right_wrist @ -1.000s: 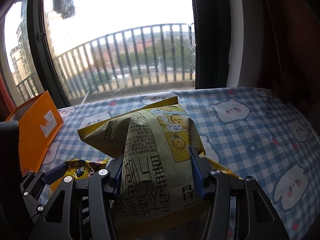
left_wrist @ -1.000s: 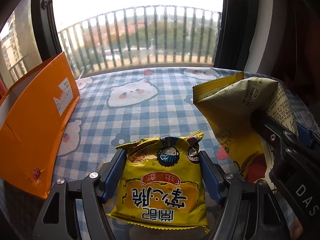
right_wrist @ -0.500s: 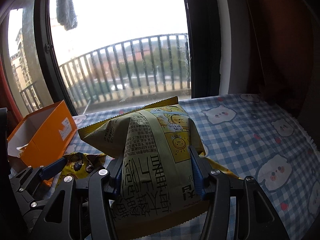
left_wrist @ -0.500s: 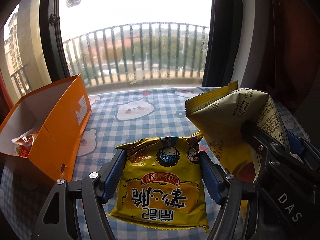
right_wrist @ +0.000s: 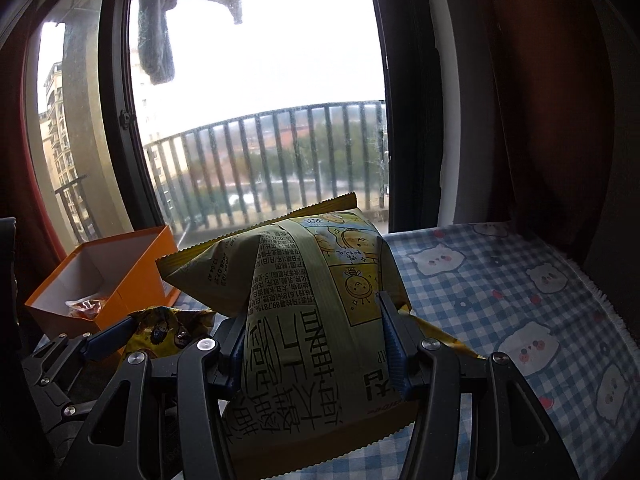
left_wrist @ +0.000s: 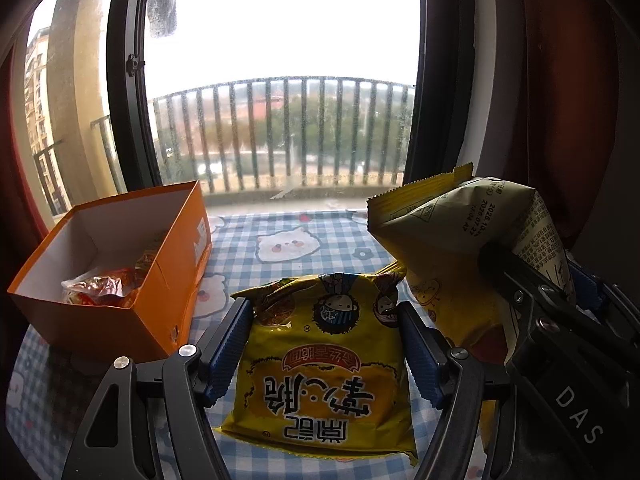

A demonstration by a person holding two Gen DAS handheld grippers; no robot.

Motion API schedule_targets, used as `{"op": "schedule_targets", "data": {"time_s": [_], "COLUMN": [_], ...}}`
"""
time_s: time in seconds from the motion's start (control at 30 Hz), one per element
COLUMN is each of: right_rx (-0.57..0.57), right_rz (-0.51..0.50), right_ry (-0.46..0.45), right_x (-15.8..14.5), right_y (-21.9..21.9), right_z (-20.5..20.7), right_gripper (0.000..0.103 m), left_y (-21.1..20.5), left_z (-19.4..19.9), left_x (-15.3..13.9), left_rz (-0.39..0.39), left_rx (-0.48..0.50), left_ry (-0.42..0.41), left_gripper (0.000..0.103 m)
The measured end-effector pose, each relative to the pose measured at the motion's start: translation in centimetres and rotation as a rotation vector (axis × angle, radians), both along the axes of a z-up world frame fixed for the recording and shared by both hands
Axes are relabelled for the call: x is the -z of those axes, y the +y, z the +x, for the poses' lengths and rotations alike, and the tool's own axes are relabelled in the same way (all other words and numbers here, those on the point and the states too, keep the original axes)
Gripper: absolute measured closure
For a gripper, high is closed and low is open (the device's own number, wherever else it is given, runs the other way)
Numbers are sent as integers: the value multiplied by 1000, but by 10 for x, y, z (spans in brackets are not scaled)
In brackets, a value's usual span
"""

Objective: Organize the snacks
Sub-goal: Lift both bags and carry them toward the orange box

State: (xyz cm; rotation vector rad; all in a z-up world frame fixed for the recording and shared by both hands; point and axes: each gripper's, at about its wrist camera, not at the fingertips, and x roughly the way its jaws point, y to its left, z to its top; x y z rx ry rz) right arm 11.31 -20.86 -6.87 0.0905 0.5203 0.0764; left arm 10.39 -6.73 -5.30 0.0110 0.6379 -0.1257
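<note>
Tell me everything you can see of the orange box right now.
The orange box is an open-topped cardboard carton, orange outside and white inside, with no lid in view and a white label on its right side. It stands upright on the blue checked cloth at the left, near the window. Inside, at the near end, lie red-orange wrapped snacks. Neither gripper touches it; the left gripper, shut on a yellow packet, is just to its right.

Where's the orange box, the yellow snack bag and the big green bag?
orange box (left_wrist: 160,312), left wrist view, front side wall.
yellow snack bag (left_wrist: 324,376), left wrist view, printed front.
green bag (right_wrist: 304,304), right wrist view, printed back.
</note>
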Motion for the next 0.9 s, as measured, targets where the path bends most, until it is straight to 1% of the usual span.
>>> {"op": "schedule_targets", "data": {"time_s": [0.27, 0.4, 0.63, 0.9], "right_rx": [-25, -45, -84, -145], "right_rz": [-13, -17, -17, -8], "right_ry": [-38, -56, -88, -114], "right_x": [-15, -27, -43, -59], "right_y": [14, 29, 64, 111], "right_z": [-13, -18, -20, -12], "right_gripper": [46, 46, 46, 46], "left_y": [21, 35, 71, 120], "left_z": [-11, -15, -20, -19], "left_x": [-11, -19, -35, -53], "left_rz": [-17, -17, -15, -24], "left_rx": [-18, -34, -70, -134], "left_ry": [-39, -58, -93, -123], "left_gripper": [29, 29, 29, 29]}}
